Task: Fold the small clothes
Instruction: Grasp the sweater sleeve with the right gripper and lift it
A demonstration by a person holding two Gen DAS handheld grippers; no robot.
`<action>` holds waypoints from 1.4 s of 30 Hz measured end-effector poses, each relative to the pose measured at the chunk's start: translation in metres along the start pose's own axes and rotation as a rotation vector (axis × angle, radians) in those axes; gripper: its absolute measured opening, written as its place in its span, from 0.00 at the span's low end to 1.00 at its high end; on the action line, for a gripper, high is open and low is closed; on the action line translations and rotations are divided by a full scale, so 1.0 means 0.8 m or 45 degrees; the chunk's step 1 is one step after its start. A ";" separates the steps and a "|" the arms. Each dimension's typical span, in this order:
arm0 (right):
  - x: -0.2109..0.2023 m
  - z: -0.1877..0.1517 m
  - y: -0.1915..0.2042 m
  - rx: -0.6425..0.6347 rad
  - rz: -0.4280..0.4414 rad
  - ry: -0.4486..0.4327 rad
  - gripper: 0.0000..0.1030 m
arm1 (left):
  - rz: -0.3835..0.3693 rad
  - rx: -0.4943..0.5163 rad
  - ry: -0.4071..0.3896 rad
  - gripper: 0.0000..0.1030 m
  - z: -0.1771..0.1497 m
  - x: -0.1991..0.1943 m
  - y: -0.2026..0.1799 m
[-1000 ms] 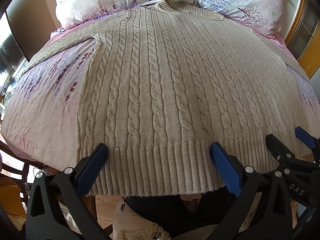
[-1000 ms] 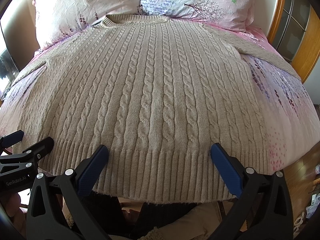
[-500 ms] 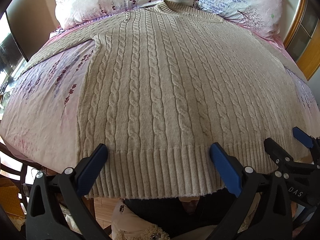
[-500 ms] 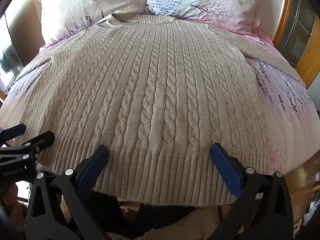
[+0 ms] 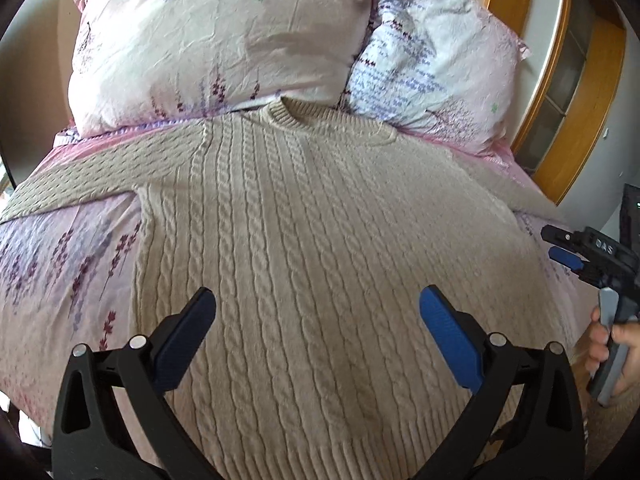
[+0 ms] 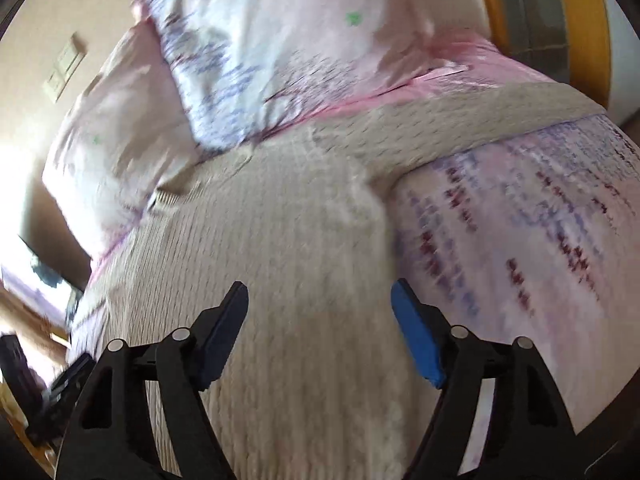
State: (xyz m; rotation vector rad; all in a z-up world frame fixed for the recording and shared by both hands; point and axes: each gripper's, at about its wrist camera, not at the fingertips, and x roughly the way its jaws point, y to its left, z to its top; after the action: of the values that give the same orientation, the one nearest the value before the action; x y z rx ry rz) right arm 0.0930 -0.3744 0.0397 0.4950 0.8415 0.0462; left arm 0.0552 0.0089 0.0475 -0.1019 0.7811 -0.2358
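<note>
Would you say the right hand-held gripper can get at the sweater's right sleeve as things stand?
Probably yes. The right hand-held gripper is open and holds nothing, and the sleeve lies flat on the bedspread ahead of it, to its right, with nothing lying on it.

text: "DAS" — on right gripper [image 5: 560, 246] body | white letters

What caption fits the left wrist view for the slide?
Left gripper open above a beige cable-knit sweater spread flat on a floral bed, two pillows behind.
</note>
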 end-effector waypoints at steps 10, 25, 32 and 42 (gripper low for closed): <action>0.030 0.133 -0.170 0.592 -0.214 -0.110 0.43 | -0.049 0.047 -0.046 0.98 0.042 0.022 0.000; 0.055 0.165 -0.229 0.827 -0.307 -0.164 0.24 | -0.120 -0.053 0.021 0.98 0.079 0.061 0.017; 0.059 0.182 -0.211 0.729 -0.313 -0.243 0.08 | -0.178 -0.107 0.034 0.98 0.079 0.063 0.032; 0.040 0.202 -0.019 0.209 0.056 -0.291 0.08 | -0.147 -0.131 -0.098 0.98 0.081 0.050 0.045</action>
State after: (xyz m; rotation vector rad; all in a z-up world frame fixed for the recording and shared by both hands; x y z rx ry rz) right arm 0.2291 -0.4453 0.1007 0.6603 0.6128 -0.0391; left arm 0.1344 0.0338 0.0593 -0.2523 0.7117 -0.2996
